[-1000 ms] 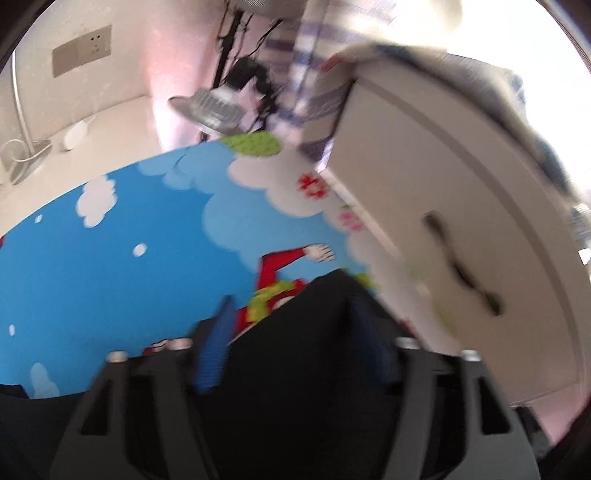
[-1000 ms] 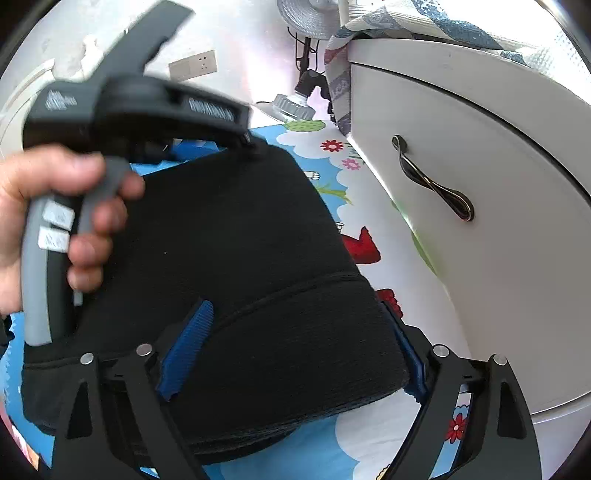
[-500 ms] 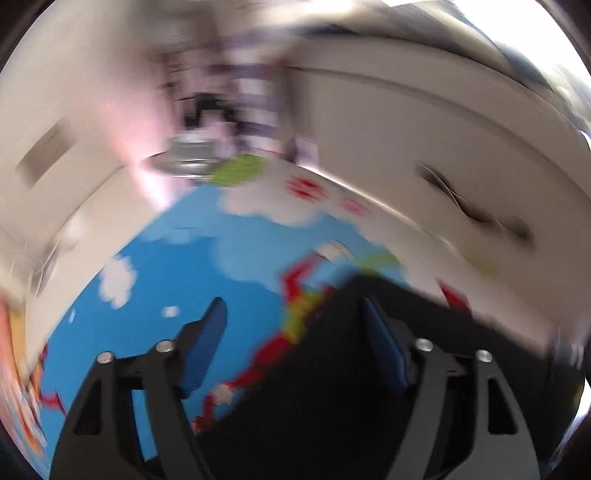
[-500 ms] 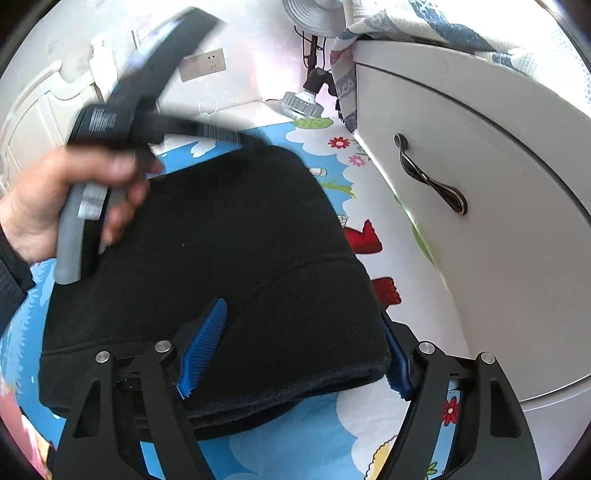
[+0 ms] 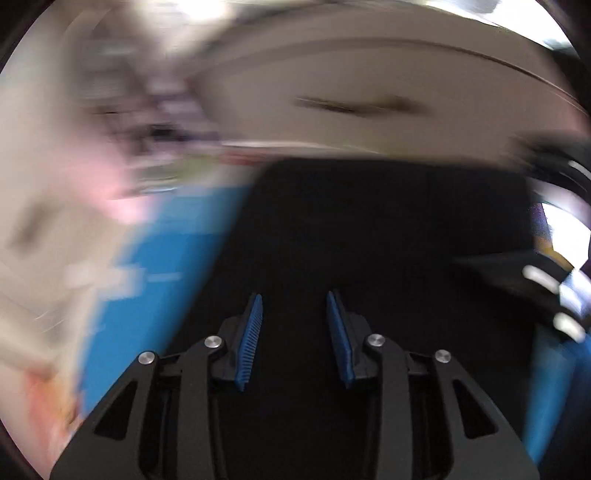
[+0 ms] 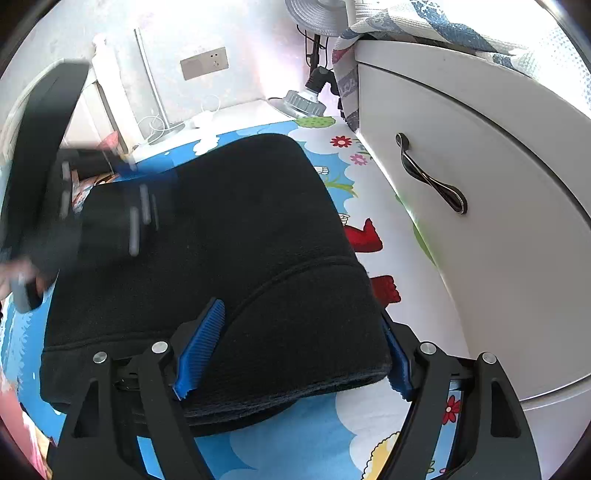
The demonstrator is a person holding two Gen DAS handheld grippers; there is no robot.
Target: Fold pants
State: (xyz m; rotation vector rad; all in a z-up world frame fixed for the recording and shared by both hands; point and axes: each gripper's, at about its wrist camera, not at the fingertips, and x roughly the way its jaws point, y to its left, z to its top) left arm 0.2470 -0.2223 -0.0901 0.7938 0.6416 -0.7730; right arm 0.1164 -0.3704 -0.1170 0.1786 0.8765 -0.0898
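The black pants point(image 6: 229, 251) lie folded in a thick stack on the colourful cartoon mat point(image 6: 317, 435). My right gripper point(image 6: 295, 343) is open, its blue pads either side of the near right corner of the stack, just above it. My left gripper point(image 5: 293, 332) hovers over the pants point(image 5: 369, 240) with its pads partly open and nothing between them; that view is heavily blurred. The left gripper also shows blurred at the left of the right wrist view point(image 6: 92, 218), over the stack's far left side.
A white cabinet point(image 6: 498, 221) with a dark handle point(image 6: 432, 177) stands right of the mat. A fan base point(image 6: 303, 99), cables and a wall socket point(image 6: 203, 62) are at the back. A striped cloth point(image 6: 424, 22) drapes over the cabinet top.
My left gripper has swung fast from the stack's far edge to over its left side, and its pads have narrowed. My right gripper has stayed open at the near corner.
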